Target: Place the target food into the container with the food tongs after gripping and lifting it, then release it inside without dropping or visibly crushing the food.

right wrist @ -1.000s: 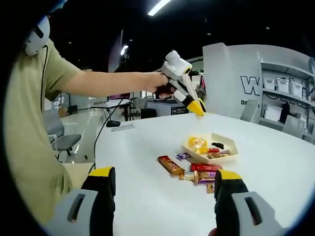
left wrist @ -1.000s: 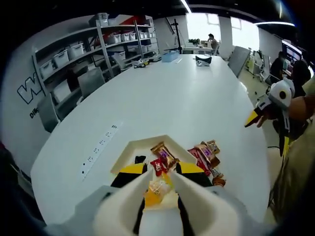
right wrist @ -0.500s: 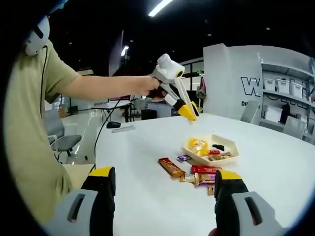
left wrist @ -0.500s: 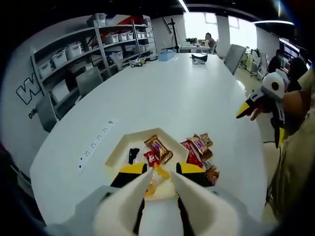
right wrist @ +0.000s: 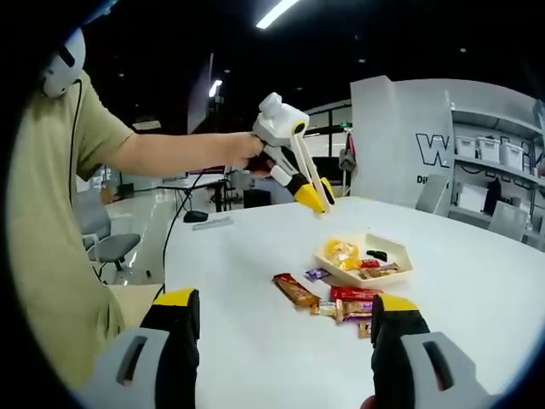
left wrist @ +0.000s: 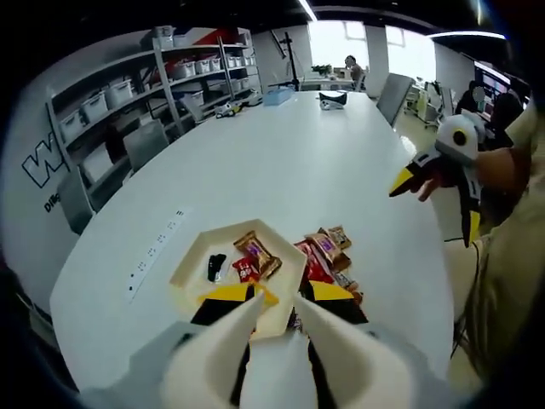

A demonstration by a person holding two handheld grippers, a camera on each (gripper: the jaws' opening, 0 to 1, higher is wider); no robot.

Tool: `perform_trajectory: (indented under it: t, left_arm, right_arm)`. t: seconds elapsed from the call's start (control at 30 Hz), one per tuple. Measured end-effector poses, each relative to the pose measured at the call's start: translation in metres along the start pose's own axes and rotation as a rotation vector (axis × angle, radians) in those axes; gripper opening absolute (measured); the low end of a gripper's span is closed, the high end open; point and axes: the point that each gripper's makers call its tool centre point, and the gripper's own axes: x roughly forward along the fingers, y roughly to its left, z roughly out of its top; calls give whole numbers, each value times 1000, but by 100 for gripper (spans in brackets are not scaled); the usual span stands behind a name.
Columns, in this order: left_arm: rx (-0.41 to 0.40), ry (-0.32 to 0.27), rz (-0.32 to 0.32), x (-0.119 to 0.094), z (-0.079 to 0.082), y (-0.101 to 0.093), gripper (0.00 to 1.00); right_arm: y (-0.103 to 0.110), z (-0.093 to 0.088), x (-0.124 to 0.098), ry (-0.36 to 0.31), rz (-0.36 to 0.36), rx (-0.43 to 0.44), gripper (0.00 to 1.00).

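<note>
Left gripper (right wrist: 312, 197), fingers close together and apparently empty, raised above the white counter (right wrist: 255, 341). Yellow-wrapped food (right wrist: 341, 252) lies inside the cream hexagonal tray (right wrist: 400, 270); loose wrapped snack bars (right wrist: 332, 300) just beside it. Right gripper (right wrist: 281, 328), fingers wide apart, empty.

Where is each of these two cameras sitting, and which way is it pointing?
Left gripper view: rides the left gripper, looking down along its tongs at the tray and loose snacks; the person's hand holding the right gripper enters at right.
Right gripper view: rides the right gripper, low over the table, facing across it; the person's arm, shirt and left gripper show.
Shared: tray, snacks, white table, shelves.
</note>
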Motion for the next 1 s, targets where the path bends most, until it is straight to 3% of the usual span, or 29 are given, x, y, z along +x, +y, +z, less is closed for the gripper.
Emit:
perform_trajectory:
  t: [1.0]
  left_arm:
    - [34,5,-105,9,-13,-31,23]
  right_arm:
    - [-1,-3,0,-6,-3,7,82]
